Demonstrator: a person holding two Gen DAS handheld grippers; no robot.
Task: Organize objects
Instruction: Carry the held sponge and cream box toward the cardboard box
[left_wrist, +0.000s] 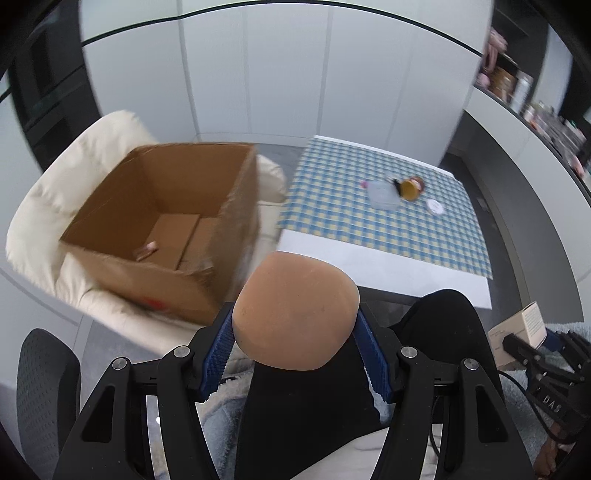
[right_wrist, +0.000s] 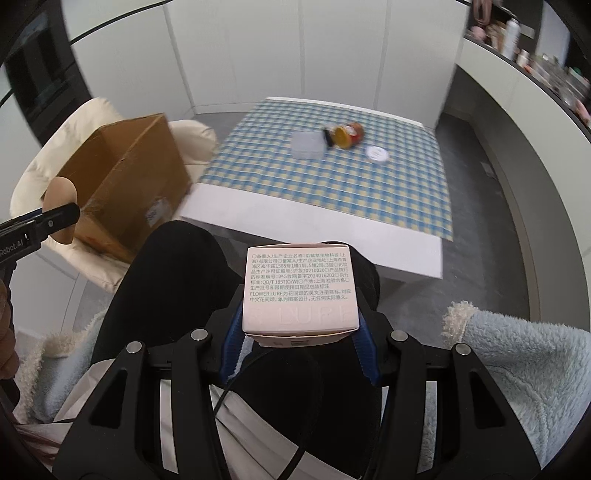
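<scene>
A rounded, tan-orange object with a matte, smooth surface (left_wrist: 295, 310), shaped like a soft bun or sponge, is clasped between the blue ribbed pads of the left claw (left_wrist: 295, 354); the pads are pressed against its two sides. It is held above the person's black-clad lap (left_wrist: 306, 406), near the front corner of an open cardboard box (left_wrist: 162, 229). The box is seated on a cream cushioned chair (left_wrist: 48, 199) to the left of the counter, and a small item, too blurred to be told, is seen on its floor.

A pale pink cosmetics carton (right_wrist: 300, 291) is clenched in the right claw (right_wrist: 299, 343), the blue pads being closed on its lower sides. Its upper face is printed with several lines of dark Chinese text, "FLOWER LURE" can be read there, and large embossed letters are stamped on the near face. It is held over the person's knees (right_wrist: 177, 280), just short of the counter's near edge.

The counter (right_wrist: 332, 236) is covered with a blue-and-yellow checked cloth (right_wrist: 332, 184). Well apart from both claws, on its far half, a translucent plastic container (right_wrist: 308, 144), a tipped jar with a yellow lid (right_wrist: 347, 136) and a small white round lid (right_wrist: 376, 153) are laid close together.
</scene>
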